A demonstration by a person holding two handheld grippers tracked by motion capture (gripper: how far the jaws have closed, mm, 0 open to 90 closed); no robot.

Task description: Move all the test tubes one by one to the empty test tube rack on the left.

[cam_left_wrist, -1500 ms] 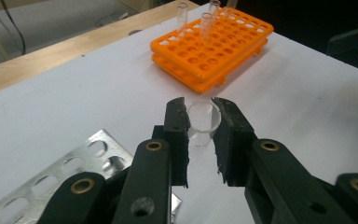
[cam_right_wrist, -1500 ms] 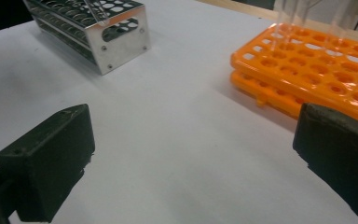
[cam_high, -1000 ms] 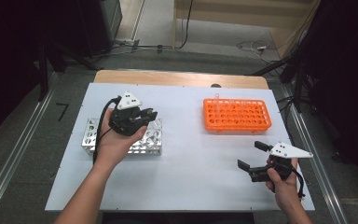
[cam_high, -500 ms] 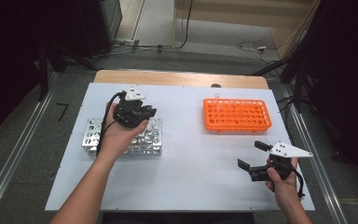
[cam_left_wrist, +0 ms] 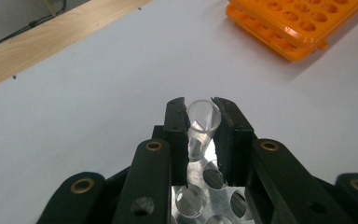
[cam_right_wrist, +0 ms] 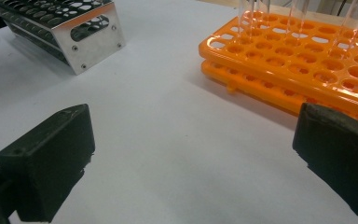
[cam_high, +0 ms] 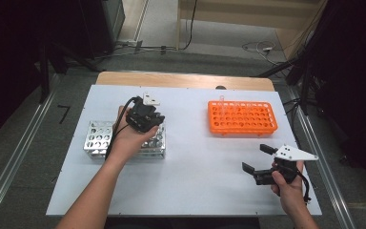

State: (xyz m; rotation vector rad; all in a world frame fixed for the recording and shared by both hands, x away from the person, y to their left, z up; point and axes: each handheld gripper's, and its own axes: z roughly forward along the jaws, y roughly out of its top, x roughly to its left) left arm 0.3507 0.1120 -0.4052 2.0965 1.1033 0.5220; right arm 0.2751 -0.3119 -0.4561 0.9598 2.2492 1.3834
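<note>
1. Left gripper clamped on a clear plastic tube, open mouth up between the pads, lower end hanging just above the holes of the metal rack directly beneath.
2. Right gripper spread wide with nothing between the pads, resting low over the counter, well apart from the left one and just this side of the orange rack.
3. Judged step in hand: seating the tube in a hole of the metal rack, or drawing it out of one; hard to tell which, since the tube's tip is hidden behind the pads.
4. To do it well: keep the tube upright, line its tip over one hole before lowering, go straight down without scraping the rim, and ease the squeeze only once the rack carries it.
5. Worth watching: a thin clear tube can tilt or slip in hard pads, so steady pressure, no twisting.
6. Surface: plain white sheet, smooth and bare around both racks, wooden edge on the far side beyond the left gripper.
7. Room: dim, grey floor, metal rails along both sides, cables on the floor beyond the far edge.
</note>
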